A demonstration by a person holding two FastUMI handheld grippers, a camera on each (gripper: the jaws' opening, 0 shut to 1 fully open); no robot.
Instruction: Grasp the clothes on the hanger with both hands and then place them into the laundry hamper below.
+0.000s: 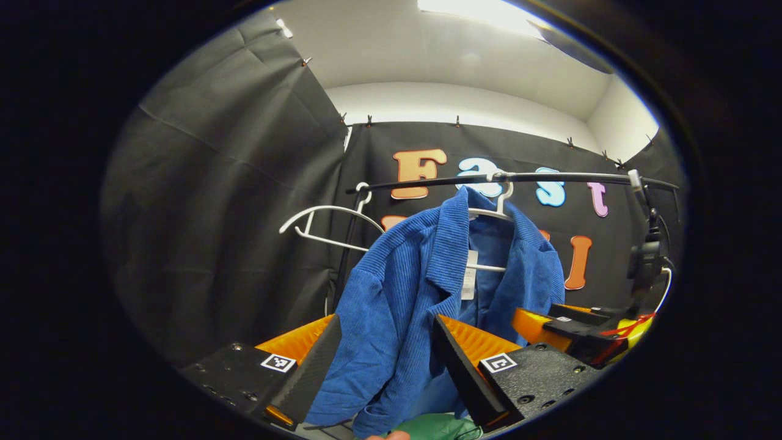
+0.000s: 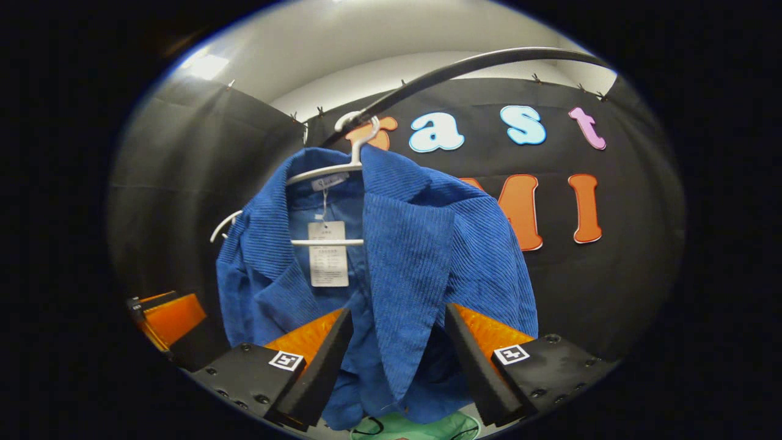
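Jacket (image 2: 415,244): blue ribbed corduroy, long axis vertical, collar up, hanging on white hanger (image 2: 342,165) from curved black rail (image 2: 464,64). Green hamper (image 2: 421,428) below its hem. Left gripper (image 1: 385,360) and right gripper (image 2: 397,360): jaws wide, straddling fabric, not clamped.

I held my left tongs (image 1: 385,360) raised, fingers spread wide apart and gripping nothing. My right tongs (image 2: 397,354) were also raised with fingers wide apart, and they appeared at the right edge of the left gripper view.
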